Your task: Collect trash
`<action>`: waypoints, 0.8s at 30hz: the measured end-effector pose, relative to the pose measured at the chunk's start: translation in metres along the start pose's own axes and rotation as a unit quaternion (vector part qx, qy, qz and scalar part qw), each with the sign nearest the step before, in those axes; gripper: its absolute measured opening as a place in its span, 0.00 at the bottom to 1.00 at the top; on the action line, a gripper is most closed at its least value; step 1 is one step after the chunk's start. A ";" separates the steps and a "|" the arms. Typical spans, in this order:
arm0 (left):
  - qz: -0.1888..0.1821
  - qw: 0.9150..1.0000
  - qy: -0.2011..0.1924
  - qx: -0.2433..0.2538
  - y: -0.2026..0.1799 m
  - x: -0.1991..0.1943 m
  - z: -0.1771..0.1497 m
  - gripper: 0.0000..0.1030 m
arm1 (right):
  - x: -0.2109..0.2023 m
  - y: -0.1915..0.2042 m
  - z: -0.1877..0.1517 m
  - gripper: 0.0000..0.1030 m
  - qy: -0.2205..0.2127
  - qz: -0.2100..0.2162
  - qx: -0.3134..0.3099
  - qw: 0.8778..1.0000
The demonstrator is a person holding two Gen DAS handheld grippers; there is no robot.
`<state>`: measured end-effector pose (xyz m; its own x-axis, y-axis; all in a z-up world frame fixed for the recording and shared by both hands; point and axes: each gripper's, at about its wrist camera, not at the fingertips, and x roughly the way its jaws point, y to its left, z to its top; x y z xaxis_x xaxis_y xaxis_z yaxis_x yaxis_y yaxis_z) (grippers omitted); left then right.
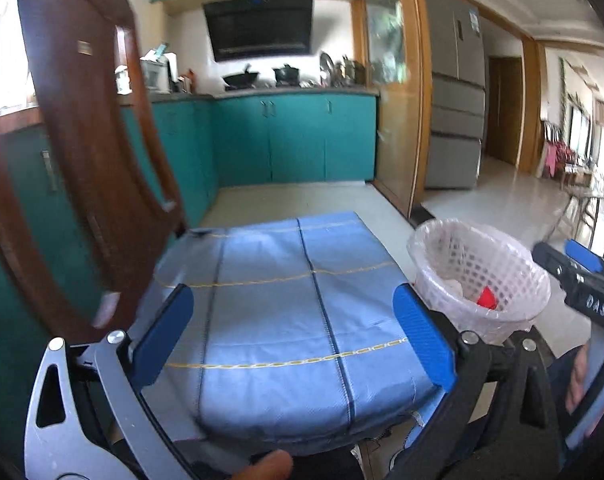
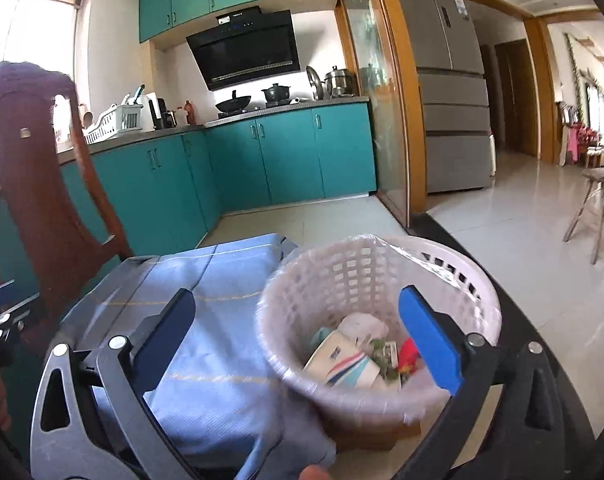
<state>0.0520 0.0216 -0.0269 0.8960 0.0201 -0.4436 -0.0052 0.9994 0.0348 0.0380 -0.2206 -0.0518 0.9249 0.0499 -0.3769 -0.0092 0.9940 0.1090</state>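
Trash lies at the bottom of a white lattice bin lined with a clear plastic bag: a striped paper cup, crumpled white paper, a small printed wrapper and a red scrap. In the left wrist view only the red scrap and some white paper show through the bin wall.

Teal cabinets run along the back and left of the kitchen, with a dark range hood above the stove. A grey refrigerator stands to the right past a wooden door frame. A dark wooden chair back rises close at the left of the surface and blocks that side in both views.

The surface is covered with a blue cloth crossed by dark seams and thin yellow lines; no loose item is visible on it. The bin stands just beside the right edge of the surface, on what appears to be a low wooden stand, partly hidden.

Left tongs are released, jaws spread wide over the blue cloth, nothing between them. Right tongs are likewise released, jaws spread wide; the near rim of the bin sits between them in view, with the blue right finger overlapping the bin's opening. Whether that finger touches the rim cannot be told. The right tongs also appear at the edge of the left wrist view, just beyond the bin.

A fingertip shows at the bottom edge.
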 end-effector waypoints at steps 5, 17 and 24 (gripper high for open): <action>-0.008 1.000 -0.025 -0.007 0.008 -0.035 -0.001 0.97 | -0.042 0.027 0.013 0.97 -0.035 -0.031 -0.048 0.998; -0.017 0.998 -0.056 -0.003 0.008 -0.068 -0.001 0.97 | -0.091 0.053 0.018 0.97 -0.073 -0.035 -0.085 0.993; -0.020 0.998 -0.056 -0.003 0.005 -0.069 -0.003 0.97 | -0.098 0.058 0.014 0.97 -0.075 -0.037 -0.099 0.992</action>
<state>-0.0116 0.0253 0.0010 0.9395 -0.0230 -0.3417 0.0292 0.9995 0.0131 -0.0478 -0.1696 0.0044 0.9718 -0.0237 -0.2345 -0.0005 0.9947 -0.1029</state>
